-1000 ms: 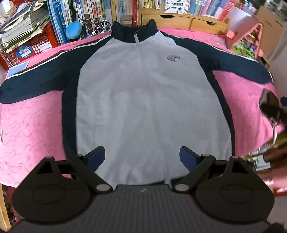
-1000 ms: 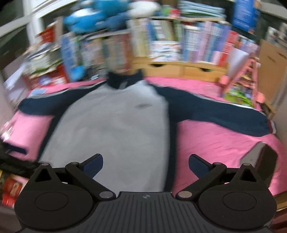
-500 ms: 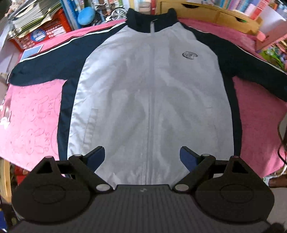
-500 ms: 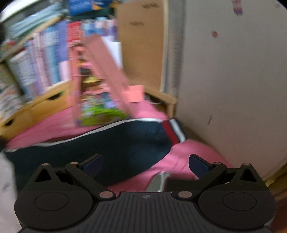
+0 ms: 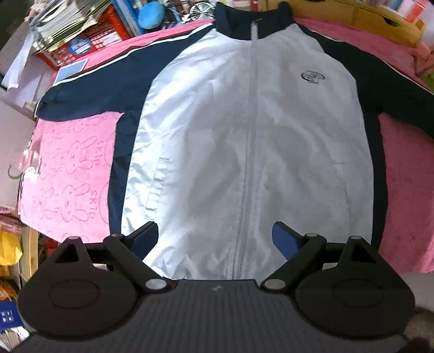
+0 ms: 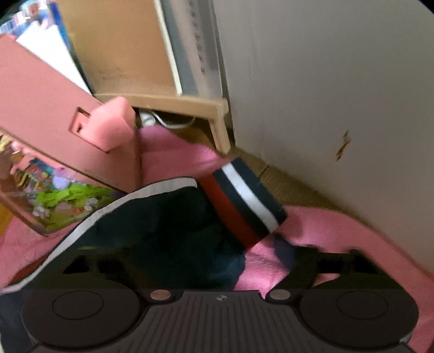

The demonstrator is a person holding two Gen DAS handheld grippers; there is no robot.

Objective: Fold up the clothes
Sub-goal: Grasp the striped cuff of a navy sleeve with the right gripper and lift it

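Jacket (image 5: pixel 244 141) flat, sleeves spread; left gripper (image 5: pixel 215 236) jaws wide, right gripper (image 6: pixel 217 260) blurred, cannot tell; striped cuff (image 6: pixel 244 201) near wall, could snag.

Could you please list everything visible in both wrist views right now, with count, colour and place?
jacket: one, white front with navy sleeves and collar, spread flat on the blanket, zip closed.
striped cuff: one, red, navy and white, at the end of the jacket's sleeve near the wall.
pink blanket: one, pink with rabbit outlines, under the jacket.
red crate: one, red, far left behind the blanket, papers stacked on top.
blue ball: one, blue, among the books at the back.
pink board: one, pink, leaning beside the sleeve.
wooden shelf: one, light wood, by the wall.
wall: one, pale grey, right side.
left gripper: one, black with blue pads, open above the jacket's hem.
right gripper: one, black, blurred, low over the sleeve.
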